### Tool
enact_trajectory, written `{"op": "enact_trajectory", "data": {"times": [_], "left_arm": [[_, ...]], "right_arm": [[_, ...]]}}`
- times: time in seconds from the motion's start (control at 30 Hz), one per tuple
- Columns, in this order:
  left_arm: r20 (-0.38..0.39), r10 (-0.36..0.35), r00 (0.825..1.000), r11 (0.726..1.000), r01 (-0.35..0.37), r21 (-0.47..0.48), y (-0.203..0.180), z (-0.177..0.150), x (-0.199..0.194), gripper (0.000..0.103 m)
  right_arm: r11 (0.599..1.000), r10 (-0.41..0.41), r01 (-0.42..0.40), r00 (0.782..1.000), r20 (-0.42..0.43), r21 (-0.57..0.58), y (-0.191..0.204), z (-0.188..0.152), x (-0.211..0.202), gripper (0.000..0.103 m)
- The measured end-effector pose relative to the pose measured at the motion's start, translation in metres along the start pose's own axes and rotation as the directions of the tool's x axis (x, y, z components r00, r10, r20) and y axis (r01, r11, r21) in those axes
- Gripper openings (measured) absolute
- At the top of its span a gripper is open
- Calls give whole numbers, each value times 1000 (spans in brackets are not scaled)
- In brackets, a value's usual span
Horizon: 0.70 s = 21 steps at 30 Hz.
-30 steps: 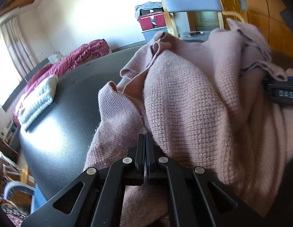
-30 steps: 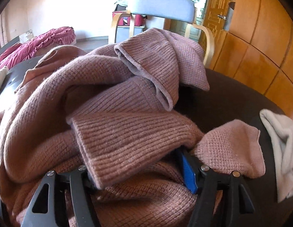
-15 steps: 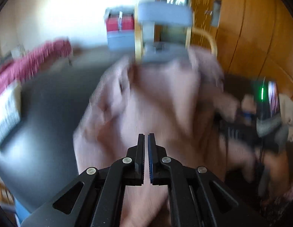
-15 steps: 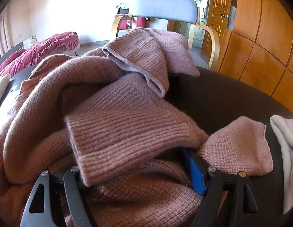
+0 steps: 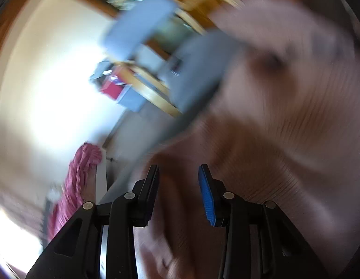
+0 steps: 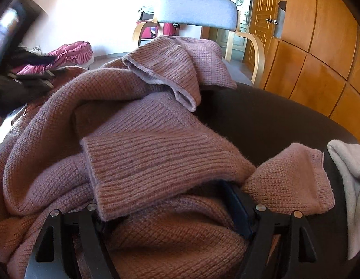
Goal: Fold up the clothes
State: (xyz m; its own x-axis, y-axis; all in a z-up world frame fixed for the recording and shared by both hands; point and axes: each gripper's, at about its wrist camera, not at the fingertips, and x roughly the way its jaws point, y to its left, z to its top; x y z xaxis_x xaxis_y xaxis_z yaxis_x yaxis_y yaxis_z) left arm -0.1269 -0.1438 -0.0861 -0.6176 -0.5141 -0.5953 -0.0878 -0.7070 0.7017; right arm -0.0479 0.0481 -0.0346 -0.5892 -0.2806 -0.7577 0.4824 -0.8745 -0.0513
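Jaws of my left gripper [image 5: 178,193] had just been opening, empty, reaching for the crumpled pink sweater [image 6: 142,153] to spread it, while my right gripper [image 6: 170,211] stood wide around a ribbed fold.

left gripper [image 5: 178,193]: view tilted and motion-blurred; jaws have just been opening, now parted with a clear gap, nothing pressed between the pads. right gripper [image 6: 170,200]: pointing downward, jaws spread wide, fingers [image 6: 238,207] partly buried under knit fabric.
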Motion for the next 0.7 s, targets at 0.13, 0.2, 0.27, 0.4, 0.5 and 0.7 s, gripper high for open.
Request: {"op": "enact_trajectory", "data": {"times": [0.13,0.2,0.27,0.4,0.5,0.7], "left_arm": [[2,-14,1000,992,15,-128,17,-13,20,36],[4,-20,1000,980,21,-200,24,-22,22,35],[19,4,1000,977,0,-211,23,-31,19,34],[-14,22,1000,973,-25,-231,24,-53,9,33],[-44,37,998,968,-46,-248,25,-69,2,33],[-115,62,992,949,-94,-300,26,-90,-13,33]], "right_arm": [[1000,-14,14,1000,0,4,-2,-2,-2,79],[1000,-11,11,1000,-4,10,-5,-2,-2,79],[1000,-5,5,1000,-10,15,-7,-1,-2,80],[1000,6,-6,1000,-27,28,-14,0,-2,81],[1000,-3,4,999,-42,20,-19,7,4,83],[1000,-24,25,998,-54,7,-25,9,8,84]]}}
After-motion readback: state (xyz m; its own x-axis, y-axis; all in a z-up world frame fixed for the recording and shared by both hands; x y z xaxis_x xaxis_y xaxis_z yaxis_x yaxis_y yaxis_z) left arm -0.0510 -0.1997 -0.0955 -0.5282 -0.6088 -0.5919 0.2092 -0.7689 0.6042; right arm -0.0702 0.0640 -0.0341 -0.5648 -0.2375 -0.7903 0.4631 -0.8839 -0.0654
